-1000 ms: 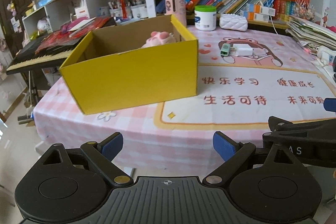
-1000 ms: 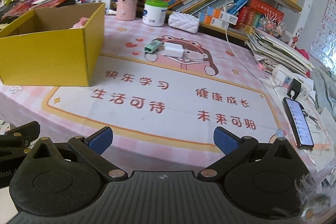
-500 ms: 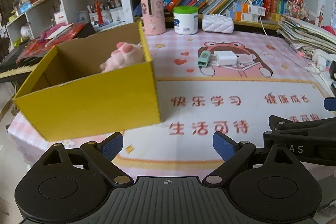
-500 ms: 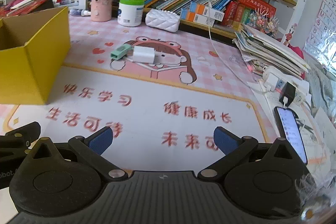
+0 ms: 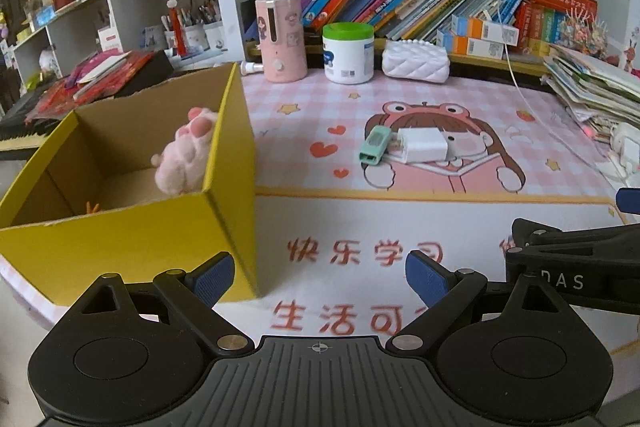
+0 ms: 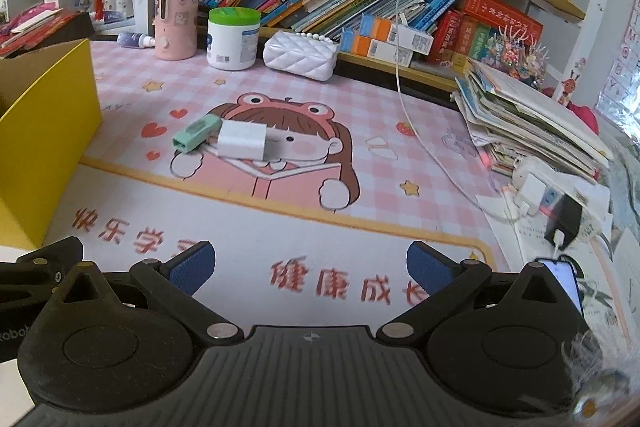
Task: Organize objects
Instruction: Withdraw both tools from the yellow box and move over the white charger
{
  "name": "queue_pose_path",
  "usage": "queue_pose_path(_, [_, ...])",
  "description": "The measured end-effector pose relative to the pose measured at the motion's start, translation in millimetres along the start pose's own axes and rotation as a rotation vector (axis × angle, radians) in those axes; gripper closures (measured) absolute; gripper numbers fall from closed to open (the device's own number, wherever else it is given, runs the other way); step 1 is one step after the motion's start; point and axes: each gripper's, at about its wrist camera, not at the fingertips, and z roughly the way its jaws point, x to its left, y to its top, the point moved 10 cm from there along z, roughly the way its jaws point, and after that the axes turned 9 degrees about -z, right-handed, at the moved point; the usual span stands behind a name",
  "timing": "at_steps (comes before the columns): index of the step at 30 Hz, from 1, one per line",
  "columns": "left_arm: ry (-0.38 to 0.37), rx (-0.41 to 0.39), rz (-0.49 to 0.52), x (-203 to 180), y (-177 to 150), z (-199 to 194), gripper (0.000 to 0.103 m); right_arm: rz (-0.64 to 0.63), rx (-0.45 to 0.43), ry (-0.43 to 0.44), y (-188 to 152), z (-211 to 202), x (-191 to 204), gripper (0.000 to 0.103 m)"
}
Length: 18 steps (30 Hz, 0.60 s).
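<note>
Closing in on the desk over the last second, both grippers have brought the yellow box and the two small items on the cartoon mat much nearer in view than a second ago, which reads as the approach to the next pick-up, not a grasp. The left gripper hangs with its jaws spread wide and nothing between them, angled down over the mat just beside the box's near corner; the right gripper is likewise wide open and empty, tilted down at the mat. A pink plush toy already sits inside the box, while the green USB stick and the white charger, touching each other, lie ahead, well clear of both
</note>
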Motion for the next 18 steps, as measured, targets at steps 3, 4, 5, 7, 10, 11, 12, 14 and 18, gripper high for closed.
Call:
queue_pose_path(3, [0.011,-0.008,-0.005,-7.7,4.9,4.9,0.009,0.002,-0.008,0.018,4.9,8.5,-8.4,0.0])
queue_pose_path(4, [0.014,-0.013,-0.006,-9.7,6.5,5.6,0.009,0.005,-0.012,0.027,7.0,11.3,-11.0,0.0])
queue_pose_path(5, [0.018,-0.02,-0.008,-12.3,9.1,6.6,0.009,0.009,-0.017,0.039,8.9,13.5,-13.0,0.002])
queue_pose_path(7, [0.025,-0.035,-0.013,-16.3,13.4,8.1,0.01,0.023,-0.03,0.071,14.1,17.9,-17.2,0.003])
queue_pose_path(10, [0.034,-0.052,-0.02,-22.8,20.1,12.4,0.015,0.045,-0.053,0.118,22.6,24.7,-22.5,0.011])
queue_pose_path(11, [0.035,-0.052,-0.02,-25.1,21.2,14.1,0.019,0.053,-0.058,0.135,25.0,26.8,-23.5,0.017])
queue_pose_path(12, [0.04,-0.048,-0.018,-28.1,22.4,17.2,0.02,0.059,-0.06,0.149,26.9,29.4,-24.5,0.02])
queue_pose_path(14, [0.043,-0.044,-0.017,-32.4,24.6,22.7,0.029,0.068,-0.062,0.178,30.7,35.5,-26.4,0.025])
queue_pose_path(18, [0.054,-0.036,-0.025,-40.4,30.7,35.9,0.033,0.096,-0.066,0.216,38.2,47.9,-32.4,0.029])
